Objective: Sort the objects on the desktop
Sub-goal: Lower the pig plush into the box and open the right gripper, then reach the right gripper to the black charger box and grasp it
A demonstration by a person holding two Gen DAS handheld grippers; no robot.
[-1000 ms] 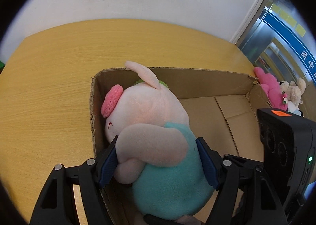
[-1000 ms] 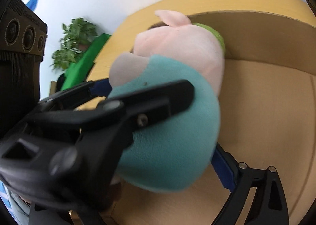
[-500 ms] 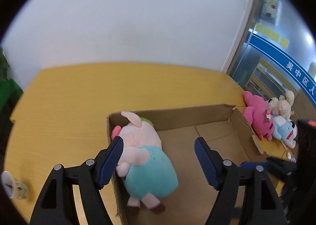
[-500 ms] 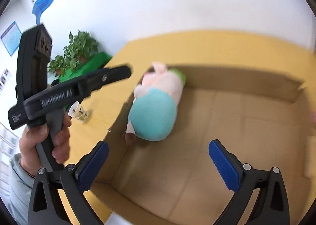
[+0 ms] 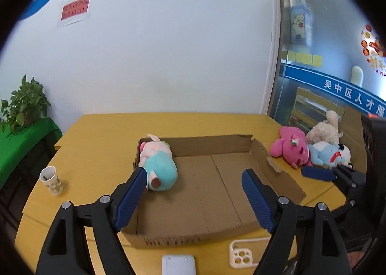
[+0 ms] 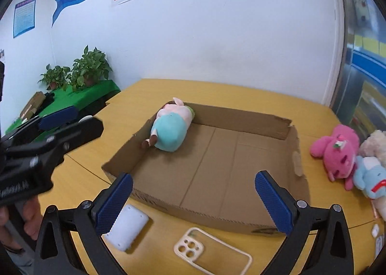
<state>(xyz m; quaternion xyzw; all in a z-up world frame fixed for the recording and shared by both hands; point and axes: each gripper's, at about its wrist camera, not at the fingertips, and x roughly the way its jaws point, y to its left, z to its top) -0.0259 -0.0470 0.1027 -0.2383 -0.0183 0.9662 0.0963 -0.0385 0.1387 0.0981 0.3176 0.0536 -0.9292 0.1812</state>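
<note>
- Spreading wider, the left gripper (image 5: 194, 196) has nothing between its fingers; the right gripper (image 6: 193, 202) gapes empty too.
- One white box (image 6: 126, 228) and one phone case (image 6: 212, 254) lie nearest on the desk (image 6: 241, 96).
- One cardboard box (image 6: 241, 223) holds one pig plush (image 6: 172, 129) in its far-left corner.
- Three plush toys (image 6: 335, 152) are piled right; one paper cup (image 5: 51, 179) stands left.

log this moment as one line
pig plush in box | left tongs opening, empty | right tongs open, empty | three plush toys outside

Cardboard box (image 6: 241, 118) floor lies open beyond the plush pig (image 6: 172, 130) in its corner
</note>
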